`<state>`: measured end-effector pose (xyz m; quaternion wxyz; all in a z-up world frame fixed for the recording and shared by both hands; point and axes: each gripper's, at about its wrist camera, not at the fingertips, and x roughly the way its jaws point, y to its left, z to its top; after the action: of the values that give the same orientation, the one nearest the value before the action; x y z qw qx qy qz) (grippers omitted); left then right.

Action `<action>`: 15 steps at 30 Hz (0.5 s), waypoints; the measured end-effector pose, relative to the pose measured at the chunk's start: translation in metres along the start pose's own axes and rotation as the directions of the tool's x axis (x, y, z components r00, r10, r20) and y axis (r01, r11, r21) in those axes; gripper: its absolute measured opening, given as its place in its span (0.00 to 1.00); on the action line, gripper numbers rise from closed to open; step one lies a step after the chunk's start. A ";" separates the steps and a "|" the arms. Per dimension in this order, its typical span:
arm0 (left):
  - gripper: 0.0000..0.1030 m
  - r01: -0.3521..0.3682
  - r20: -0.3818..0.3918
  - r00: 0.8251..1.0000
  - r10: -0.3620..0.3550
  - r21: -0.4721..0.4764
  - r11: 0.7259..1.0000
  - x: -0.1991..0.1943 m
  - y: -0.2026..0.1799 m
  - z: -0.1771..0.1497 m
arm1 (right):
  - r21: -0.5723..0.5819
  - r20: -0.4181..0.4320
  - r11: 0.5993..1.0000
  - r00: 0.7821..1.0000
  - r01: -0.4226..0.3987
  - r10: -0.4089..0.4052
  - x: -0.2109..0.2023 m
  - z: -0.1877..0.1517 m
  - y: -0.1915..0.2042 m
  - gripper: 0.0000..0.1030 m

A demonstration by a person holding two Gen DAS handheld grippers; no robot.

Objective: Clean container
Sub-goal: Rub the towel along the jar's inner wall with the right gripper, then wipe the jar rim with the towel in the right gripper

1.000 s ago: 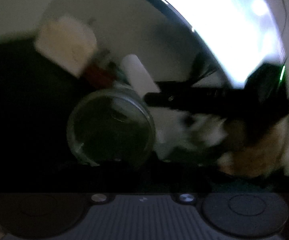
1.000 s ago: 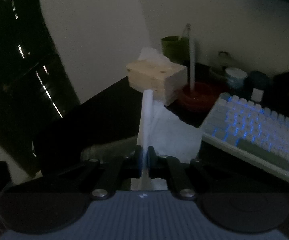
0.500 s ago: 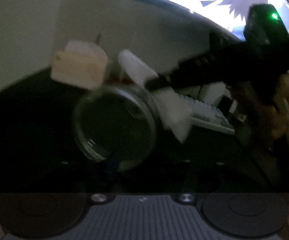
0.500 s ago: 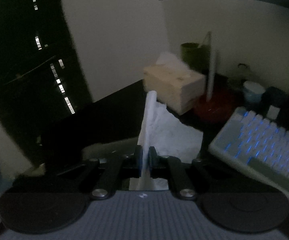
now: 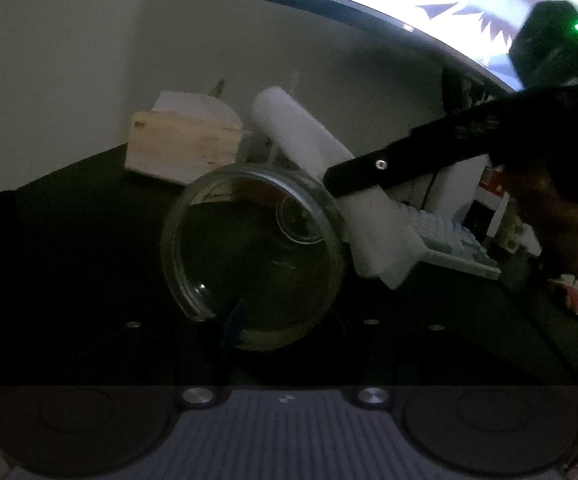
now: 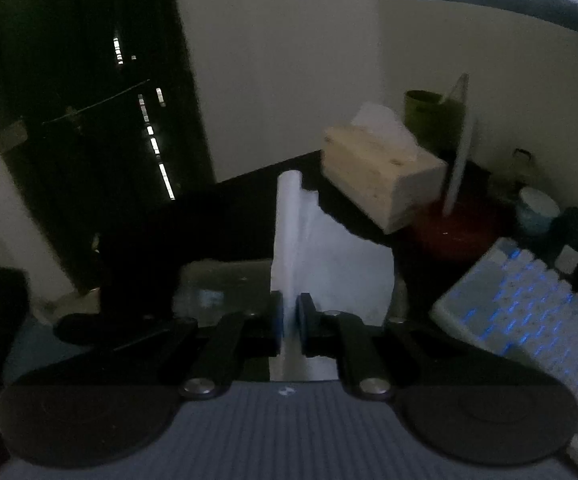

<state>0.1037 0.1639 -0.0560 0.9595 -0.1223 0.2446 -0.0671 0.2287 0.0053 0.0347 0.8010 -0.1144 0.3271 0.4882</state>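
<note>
Right hand-held gripper (image 6: 289, 320) pinches white tissue (image 6: 321, 256) beside glass jar (image 5: 253, 256); left hand-held gripper grip unclear.

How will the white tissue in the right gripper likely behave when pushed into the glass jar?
The tissue looks thin and floppy: it drapes loosely beyond the right gripper, so it will probably crumple rather than scrub firmly. The glass jar looks smooth, likely slippery.

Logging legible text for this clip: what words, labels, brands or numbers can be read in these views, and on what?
None can be read.
monitor: small white interface text along the top of the screen, too small and blurred.
red and white package: markings blurred.
keyboard: keycap legends blurred.
</note>
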 end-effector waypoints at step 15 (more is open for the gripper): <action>0.40 -0.079 0.017 0.997 0.079 0.025 0.997 0.005 -0.014 -0.006 | 0.089 0.101 0.992 0.992 -0.087 0.078 0.013 -0.002 -0.037 0.06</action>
<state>0.1044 0.1480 -0.0593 0.9648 -0.1006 0.2409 -0.0314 0.2633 -0.0044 0.0194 0.7996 -0.0393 0.3146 0.5101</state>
